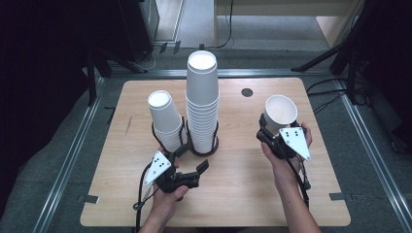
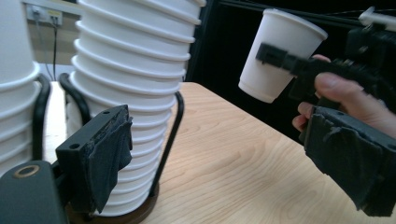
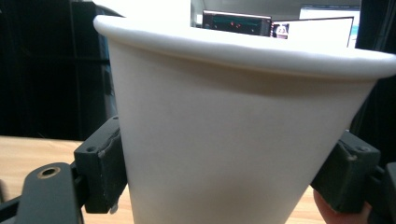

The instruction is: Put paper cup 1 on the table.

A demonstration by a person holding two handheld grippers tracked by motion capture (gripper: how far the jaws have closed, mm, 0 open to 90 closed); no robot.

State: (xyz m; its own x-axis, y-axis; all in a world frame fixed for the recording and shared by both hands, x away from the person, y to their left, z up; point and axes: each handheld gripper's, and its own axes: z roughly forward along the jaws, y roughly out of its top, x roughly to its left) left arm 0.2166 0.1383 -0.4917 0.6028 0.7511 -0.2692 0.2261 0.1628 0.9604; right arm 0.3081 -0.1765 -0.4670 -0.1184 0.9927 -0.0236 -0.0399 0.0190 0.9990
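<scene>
My right gripper (image 1: 273,130) is shut on a single white paper cup (image 1: 281,110), held upright above the table's right side with its mouth open upward. In the right gripper view the cup (image 3: 233,116) sits between both pads (image 3: 105,168). A tall stack of upturned white cups (image 1: 202,97) and a shorter stack (image 1: 165,119) stand in black wire holders at the table's middle. My left gripper (image 1: 192,159) hovers just in front of the holders, open, with nothing between its jaws. In the left gripper view the tall stack (image 2: 135,70) is close on the left and the held cup (image 2: 280,51) is off to the right.
The wooden table (image 1: 233,194) has a round black grommet (image 1: 247,92) near its far edge. Black stand legs (image 1: 335,53) and cables lie on the floor beyond. Bare tabletop lies between the two grippers and along the near edge.
</scene>
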